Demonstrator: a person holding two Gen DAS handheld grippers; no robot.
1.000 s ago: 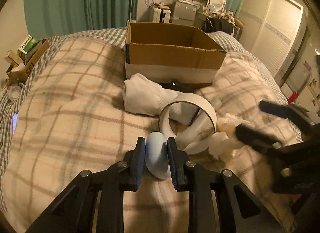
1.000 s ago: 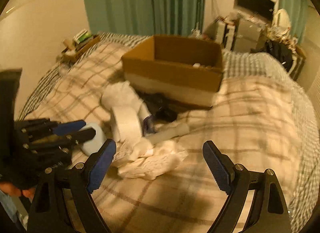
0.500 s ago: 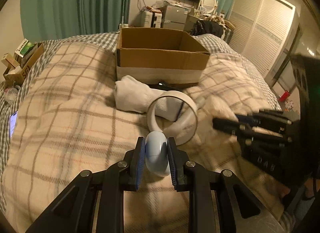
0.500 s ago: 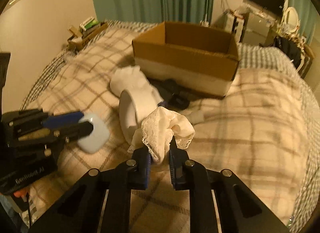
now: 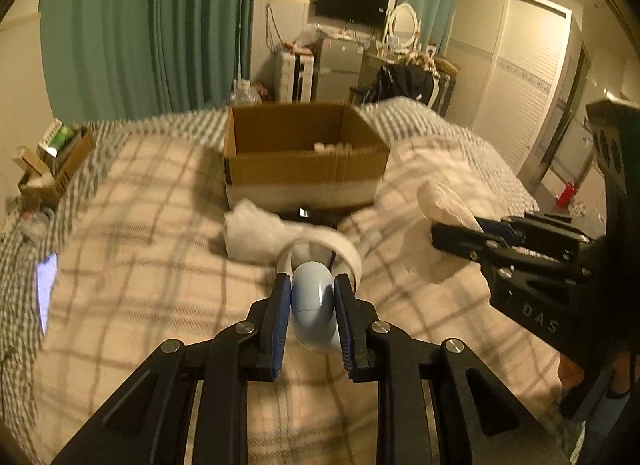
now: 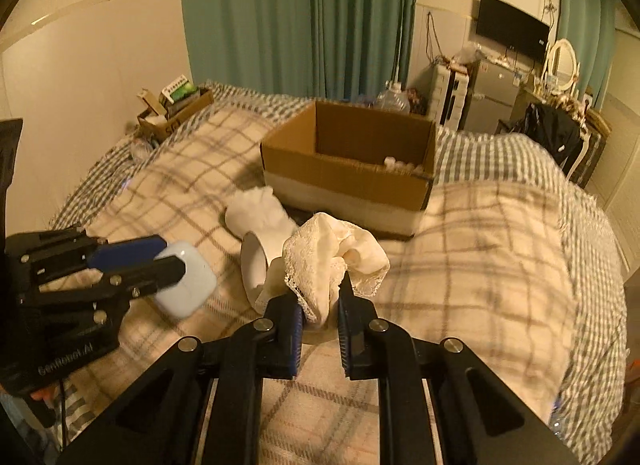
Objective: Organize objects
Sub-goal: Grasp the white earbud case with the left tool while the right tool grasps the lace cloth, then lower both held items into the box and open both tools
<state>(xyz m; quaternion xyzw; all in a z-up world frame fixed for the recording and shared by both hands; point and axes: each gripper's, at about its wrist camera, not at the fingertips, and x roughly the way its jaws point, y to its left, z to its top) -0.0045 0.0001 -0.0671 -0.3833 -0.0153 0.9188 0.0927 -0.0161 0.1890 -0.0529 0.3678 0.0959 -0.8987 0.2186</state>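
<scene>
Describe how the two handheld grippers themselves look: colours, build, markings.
Both are matte black, angular linkage frames with silver bolts and blue ribbed pads inside the jaws. The left gripper bears pale "GenRobot.AI" lettering on its body and trails a dark cable. The right gripper shows letters "DAS" on its side.

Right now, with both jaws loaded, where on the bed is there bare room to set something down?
Bare blanket lies right of the cardboard box, and more between the box and the phone. Crowded: just before the box, where the white sock and tape roll lie. The box floor looks mostly open, small white items at its right wall.
</scene>
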